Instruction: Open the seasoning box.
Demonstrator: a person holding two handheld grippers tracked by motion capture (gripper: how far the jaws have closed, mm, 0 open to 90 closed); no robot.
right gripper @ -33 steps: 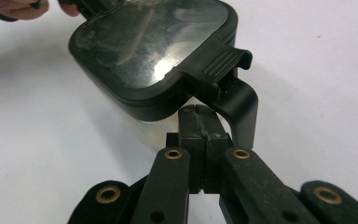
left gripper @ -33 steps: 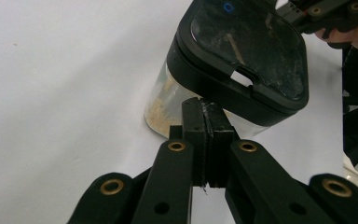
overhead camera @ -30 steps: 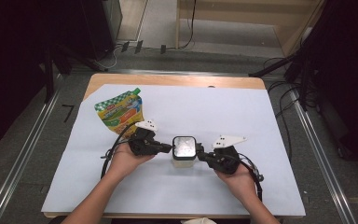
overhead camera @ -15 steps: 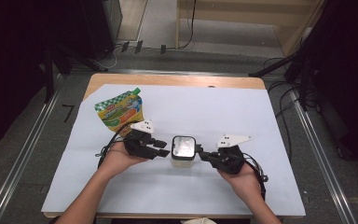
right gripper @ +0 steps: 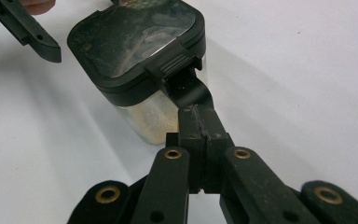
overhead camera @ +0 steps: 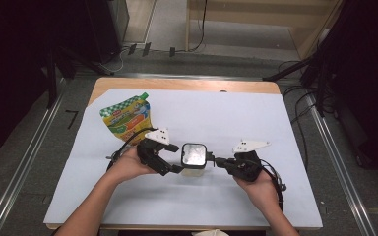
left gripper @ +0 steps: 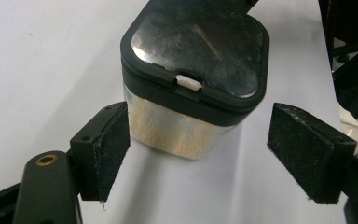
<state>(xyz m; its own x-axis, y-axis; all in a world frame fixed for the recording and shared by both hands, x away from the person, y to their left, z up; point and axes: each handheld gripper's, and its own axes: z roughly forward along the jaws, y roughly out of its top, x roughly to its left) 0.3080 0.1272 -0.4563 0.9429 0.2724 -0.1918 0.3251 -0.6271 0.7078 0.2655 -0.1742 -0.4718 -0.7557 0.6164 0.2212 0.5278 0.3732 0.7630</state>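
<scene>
Brushed-metal container [left gripper: 186,112] with a black lid is standing upright between the left gripper [left gripper: 205,158]'s spread pads, untouched; the right gripper [right gripper: 193,100] is pressing its closed jaws against the hinge tab opposite.

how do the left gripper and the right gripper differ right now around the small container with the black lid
The left gripper is open, its black pads either side of the clear-walled container with the shiny black lid, not gripping it. The right gripper is shut, jaws pressed together on a black tab at the lid's edge. From above, the left gripper sits left of the container and the right gripper right of it. Both are hand-held, pointing at the container.
</scene>
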